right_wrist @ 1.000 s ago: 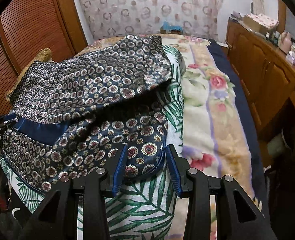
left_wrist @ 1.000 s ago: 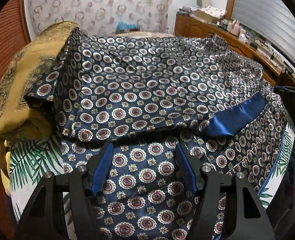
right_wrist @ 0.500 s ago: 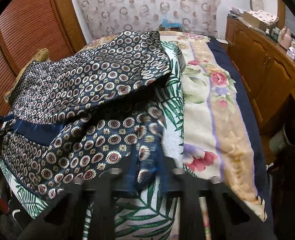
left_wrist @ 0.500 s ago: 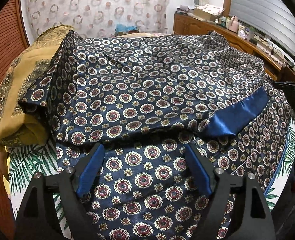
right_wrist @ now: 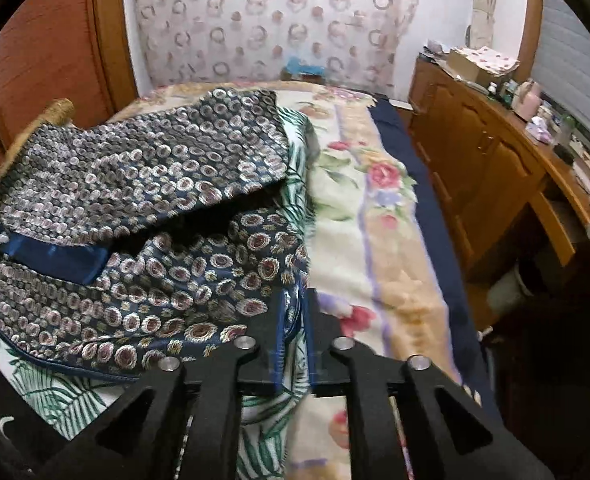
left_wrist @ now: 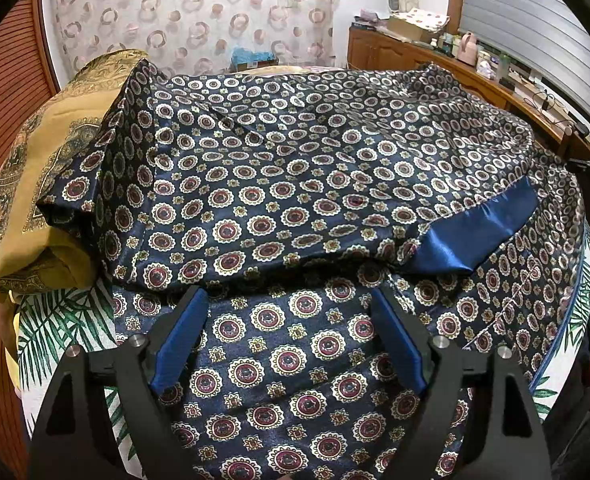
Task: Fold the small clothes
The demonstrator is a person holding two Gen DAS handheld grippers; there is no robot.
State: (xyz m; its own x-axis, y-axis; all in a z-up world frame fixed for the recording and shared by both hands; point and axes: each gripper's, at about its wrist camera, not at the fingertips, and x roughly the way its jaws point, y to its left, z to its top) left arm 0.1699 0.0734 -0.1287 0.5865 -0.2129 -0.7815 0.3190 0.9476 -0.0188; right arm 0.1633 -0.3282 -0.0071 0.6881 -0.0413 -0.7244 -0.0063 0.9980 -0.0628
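A navy satin garment with round medallion print and a plain blue band lies on the bed, its top part folded over the lower part. My left gripper is open, its blue pads spread just above the garment's lower layer. In the right wrist view the same garment lies at the left. My right gripper is shut on the garment's near right corner, and the cloth is pinched between the pads.
A mustard patterned cloth is heaped at the garment's left. A palm-leaf sheet lies under the garment, on a floral blanket. A wooden cabinet runs along the right, and a wooden wardrobe stands at the left.
My right gripper has closed on the garment's near right corner and started to lift it. My left gripper has opened wider and drawn slightly nearer the cloth.
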